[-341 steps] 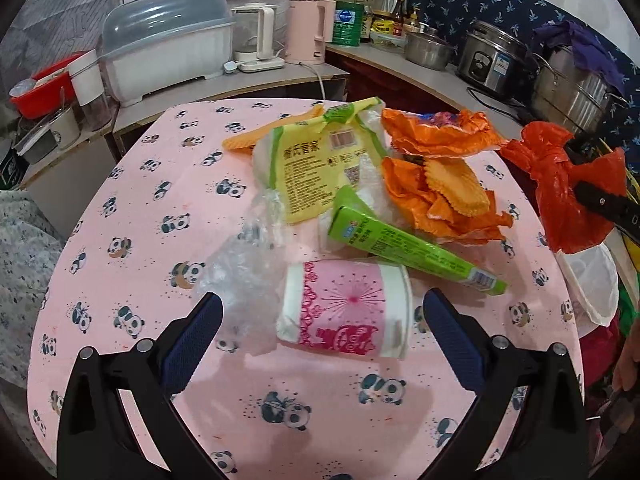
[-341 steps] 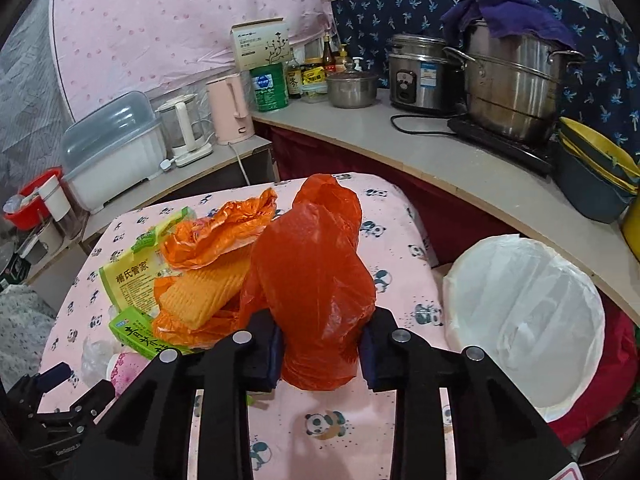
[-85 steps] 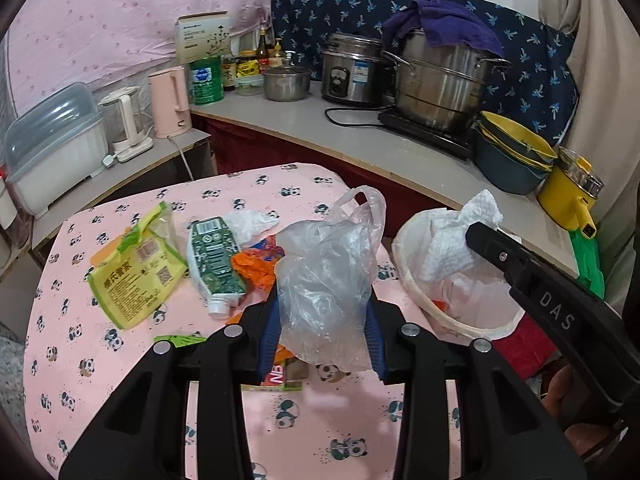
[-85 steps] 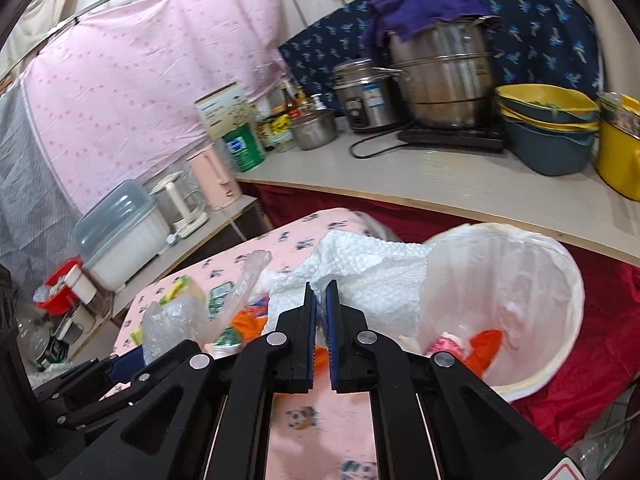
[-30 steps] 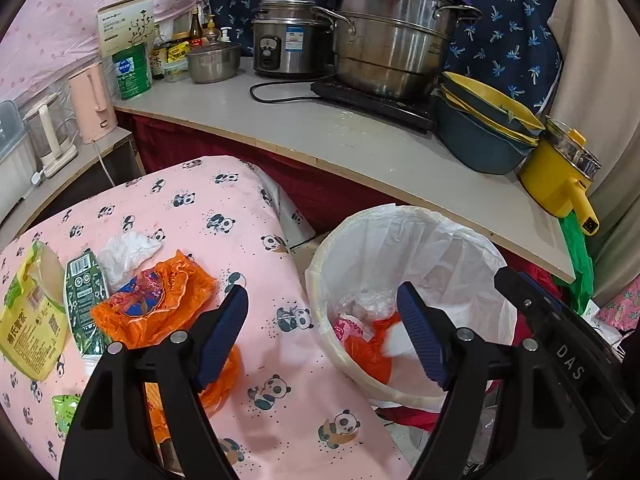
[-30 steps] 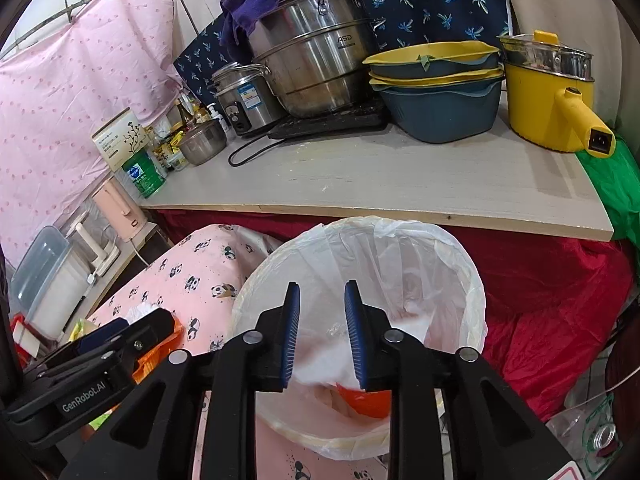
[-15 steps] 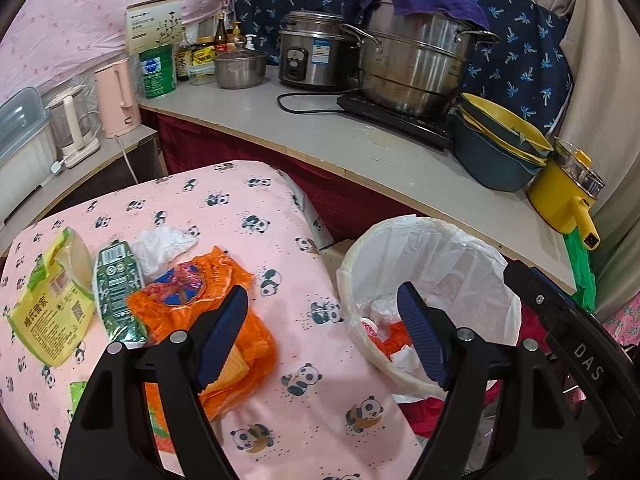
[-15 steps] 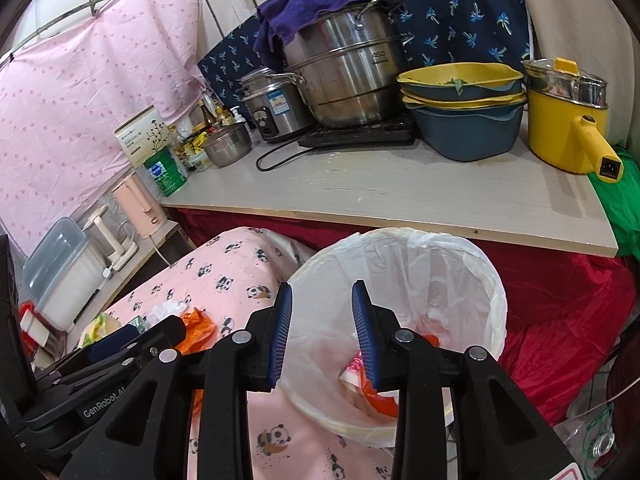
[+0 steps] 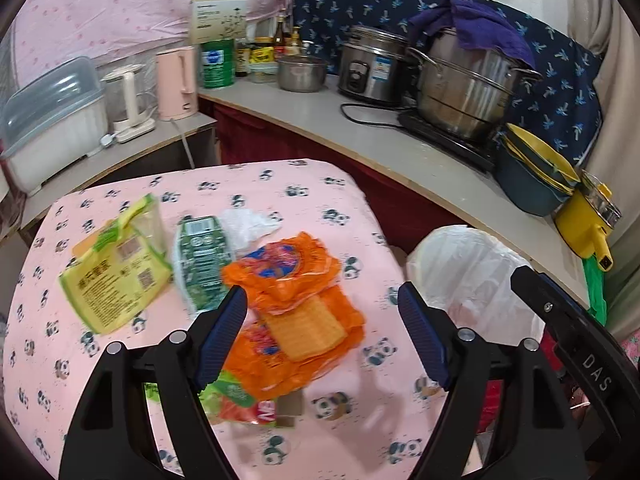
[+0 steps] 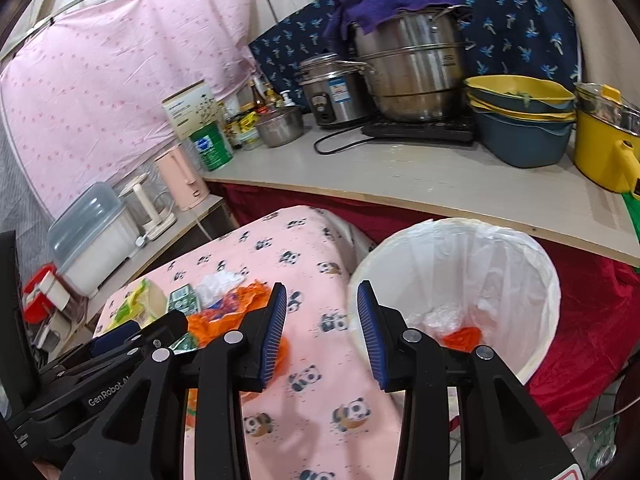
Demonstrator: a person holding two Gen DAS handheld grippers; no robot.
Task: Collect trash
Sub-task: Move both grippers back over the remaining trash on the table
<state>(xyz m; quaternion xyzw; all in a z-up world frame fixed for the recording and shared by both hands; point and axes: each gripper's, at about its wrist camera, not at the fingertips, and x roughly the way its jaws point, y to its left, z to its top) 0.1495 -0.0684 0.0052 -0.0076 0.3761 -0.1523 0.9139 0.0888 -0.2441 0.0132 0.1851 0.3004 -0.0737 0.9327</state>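
Observation:
Trash lies on the pink panda tablecloth: crumpled orange wrappers, a green pouch, a yellow-green packet, a white tissue and a green-red packet. My left gripper hangs open above the orange wrappers, nothing between its blue pads. My right gripper is empty and its jaws are opening; it hovers over the table's edge beside the white-lined bin. In the bin lie clear plastic and an orange bag. The right gripper's body shows at the left view's right edge.
A curved counter behind the bin carries a big steel pot, a rice cooker, stacked bowls and a yellow pot. A pink kettle and a lidded white box stand on the shelf at left.
Both grippers have swung left, away from the bin and back over the table. The right gripper's jaws have spread wider. The orange wrappers now lie between the left gripper's fingers in view.

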